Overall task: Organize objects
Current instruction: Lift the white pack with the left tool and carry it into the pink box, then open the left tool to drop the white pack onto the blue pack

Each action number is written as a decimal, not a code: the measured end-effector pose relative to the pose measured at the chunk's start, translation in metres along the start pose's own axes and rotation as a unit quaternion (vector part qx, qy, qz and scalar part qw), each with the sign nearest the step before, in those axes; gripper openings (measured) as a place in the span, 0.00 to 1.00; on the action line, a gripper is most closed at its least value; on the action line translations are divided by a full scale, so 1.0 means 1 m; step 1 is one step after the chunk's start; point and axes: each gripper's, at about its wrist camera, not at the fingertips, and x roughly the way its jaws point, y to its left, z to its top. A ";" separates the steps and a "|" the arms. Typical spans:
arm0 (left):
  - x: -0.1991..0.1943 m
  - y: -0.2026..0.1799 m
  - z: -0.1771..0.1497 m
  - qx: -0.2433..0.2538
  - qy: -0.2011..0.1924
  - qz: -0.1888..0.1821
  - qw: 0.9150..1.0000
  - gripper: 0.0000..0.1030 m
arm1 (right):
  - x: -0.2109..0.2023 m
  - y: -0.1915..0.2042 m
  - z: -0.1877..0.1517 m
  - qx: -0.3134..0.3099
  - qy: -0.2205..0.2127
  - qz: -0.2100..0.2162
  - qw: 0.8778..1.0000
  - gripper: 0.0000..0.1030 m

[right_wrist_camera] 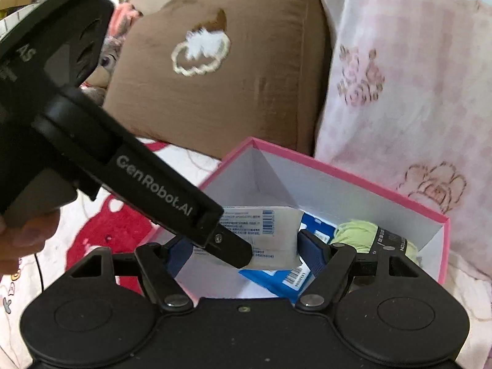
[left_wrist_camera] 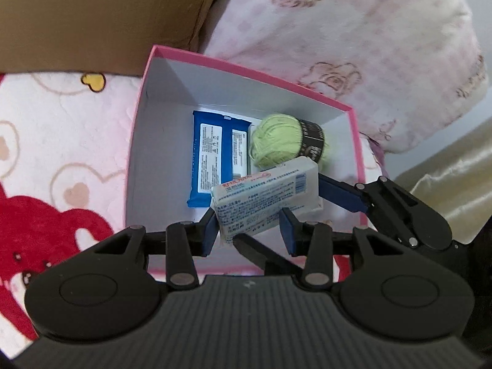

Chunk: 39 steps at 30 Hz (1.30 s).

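Observation:
A white tissue pack (left_wrist_camera: pixel 266 198) with printed text hangs over the open pink box (left_wrist_camera: pixel 246 73). My left gripper (left_wrist_camera: pixel 250 233) has its blue pads at the pack's near end. My right gripper (right_wrist_camera: pixel 246 247) has its pads on both sides of the same pack (right_wrist_camera: pixel 270 233); one of its blue fingers (left_wrist_camera: pixel 341 193) shows at the pack's far end in the left wrist view. In the box lie a blue wipes packet (left_wrist_camera: pixel 218 156) and a green yarn ball (left_wrist_camera: pixel 286 140) with a black band. The left gripper's body crosses the right wrist view and hides part of the pack.
The box rests on a pink and red heart-print blanket (left_wrist_camera: pixel 61 160). A brown cushion (right_wrist_camera: pixel 221 70) stands behind the box, with a pink floral quilt (left_wrist_camera: pixel 353 46) at the right. A shiny gold fabric (left_wrist_camera: pixel 455 190) lies at the far right.

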 end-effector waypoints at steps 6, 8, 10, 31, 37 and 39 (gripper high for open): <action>0.041 0.010 0.014 -0.019 0.009 0.008 1.000 0.39 | 0.039 -0.025 -0.007 0.019 0.038 -0.015 0.999 0.63; 0.053 0.011 0.016 -0.022 0.008 0.010 1.000 0.40 | 0.049 -0.033 -0.009 0.033 0.048 -0.016 0.998 0.62; 0.062 0.013 0.019 -0.025 0.004 0.019 0.999 0.41 | 0.059 -0.041 -0.010 0.047 0.063 -0.020 0.997 0.55; 0.051 -0.014 -0.003 0.033 -0.044 0.084 0.995 0.51 | 0.035 -0.042 -0.021 0.099 0.058 -0.065 0.991 0.60; 0.011 -0.020 -0.026 0.049 -0.037 0.076 0.995 0.56 | -0.017 -0.027 -0.023 0.083 0.038 -0.064 0.994 0.62; -0.001 -0.025 -0.032 0.057 -0.032 0.072 0.995 0.56 | -0.032 -0.024 -0.024 0.081 0.032 -0.060 0.994 0.62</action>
